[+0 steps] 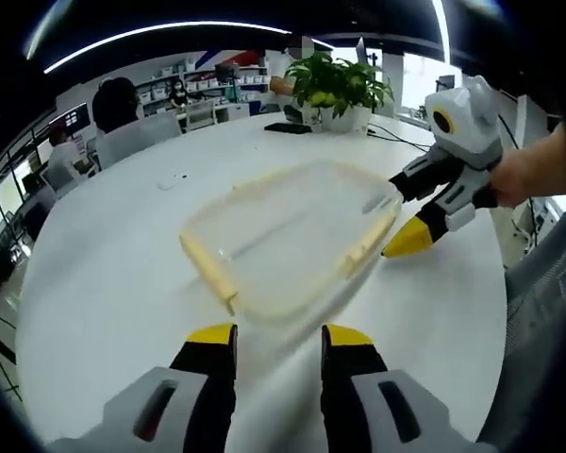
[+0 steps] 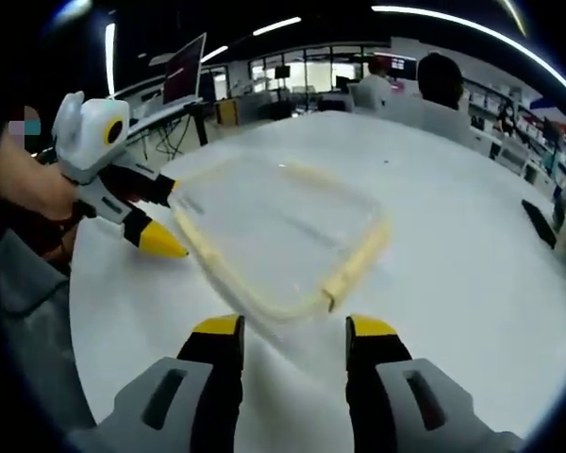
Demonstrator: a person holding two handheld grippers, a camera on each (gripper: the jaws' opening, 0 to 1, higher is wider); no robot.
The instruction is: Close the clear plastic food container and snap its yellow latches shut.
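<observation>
A clear plastic food container [image 1: 283,236] lies flat in the middle of the white round table [image 1: 104,283], blurred, with pale yellow latches [image 1: 366,243] along its sides. My left gripper [image 1: 279,335] stands open just short of its near edge. My right gripper [image 1: 391,217] comes in from the right, jaws apart at the container's right side. In the right gripper view the container [image 2: 274,226] lies just ahead of my open right gripper [image 2: 293,327], and the left gripper [image 2: 179,219] sits open at its left edge. Whether either gripper touches it, I cannot tell.
A potted plant [image 1: 338,90] and a black phone [image 1: 288,127] sit at the table's far side. A laptop [image 2: 184,71] stands beyond the container. A person's hand [image 1: 528,175] holds the right gripper. People sit at the back [image 2: 443,80].
</observation>
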